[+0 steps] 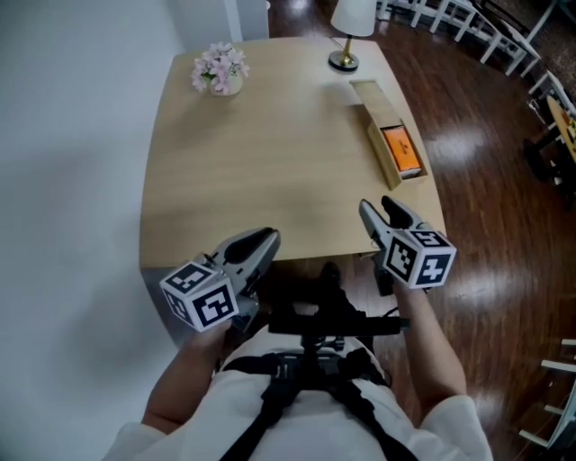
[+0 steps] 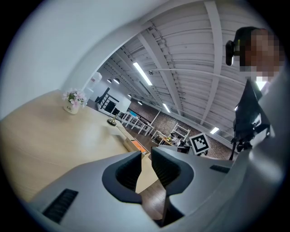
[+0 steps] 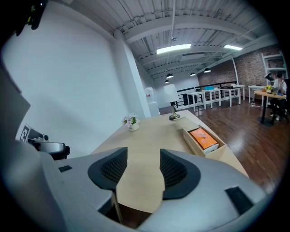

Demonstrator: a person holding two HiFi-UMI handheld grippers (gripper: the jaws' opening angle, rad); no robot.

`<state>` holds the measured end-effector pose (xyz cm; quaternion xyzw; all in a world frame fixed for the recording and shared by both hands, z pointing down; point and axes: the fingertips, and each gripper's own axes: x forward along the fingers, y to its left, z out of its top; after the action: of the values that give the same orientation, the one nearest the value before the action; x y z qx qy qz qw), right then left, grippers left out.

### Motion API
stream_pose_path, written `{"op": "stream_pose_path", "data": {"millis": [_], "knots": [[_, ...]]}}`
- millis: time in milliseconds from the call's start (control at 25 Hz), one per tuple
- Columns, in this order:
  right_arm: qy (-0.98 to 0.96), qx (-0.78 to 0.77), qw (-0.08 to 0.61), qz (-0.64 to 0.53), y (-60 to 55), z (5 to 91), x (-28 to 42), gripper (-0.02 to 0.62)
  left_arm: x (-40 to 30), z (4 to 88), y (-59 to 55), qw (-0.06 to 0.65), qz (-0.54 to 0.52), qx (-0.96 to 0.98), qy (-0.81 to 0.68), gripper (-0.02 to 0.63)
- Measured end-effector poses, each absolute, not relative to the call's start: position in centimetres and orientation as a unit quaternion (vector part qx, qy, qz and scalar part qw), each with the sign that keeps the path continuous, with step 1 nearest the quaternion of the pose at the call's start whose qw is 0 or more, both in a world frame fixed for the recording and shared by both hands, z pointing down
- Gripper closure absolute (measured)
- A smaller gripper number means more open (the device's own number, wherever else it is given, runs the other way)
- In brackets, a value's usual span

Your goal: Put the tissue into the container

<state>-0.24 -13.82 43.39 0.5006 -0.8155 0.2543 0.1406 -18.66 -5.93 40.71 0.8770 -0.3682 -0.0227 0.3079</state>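
Left tongs (image 1: 265, 236): yours are only slightly parted, nothing in them, over the table (image 1: 270, 162) near edge.
Right tongs (image 1: 378, 205): spread wider, empty too.
Tissue pack (image 1: 401, 150): orange, lying in the wooden box (image 1: 378, 142), ahead-right of your right tongs, well apart.

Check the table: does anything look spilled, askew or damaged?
Nothing stands out. The flower pot and lamp stand upright, and the orange pack lies flat inside the long wooden box near the right edge of the table.

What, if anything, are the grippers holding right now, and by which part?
Nothing is held: the left gripper and the right gripper both stand open, with nothing between them.
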Motion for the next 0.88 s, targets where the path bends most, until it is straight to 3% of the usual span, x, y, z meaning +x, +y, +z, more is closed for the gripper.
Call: {"op": "stream_pose_path", "data": {"millis": [880], "knots": [[-0.812,0.482,0.146,0.294,-12.4,44.6,4.3,0.380,-15.5,41.5,-5.9,0.333,-0.022,0.859,-0.388,0.538]]}}
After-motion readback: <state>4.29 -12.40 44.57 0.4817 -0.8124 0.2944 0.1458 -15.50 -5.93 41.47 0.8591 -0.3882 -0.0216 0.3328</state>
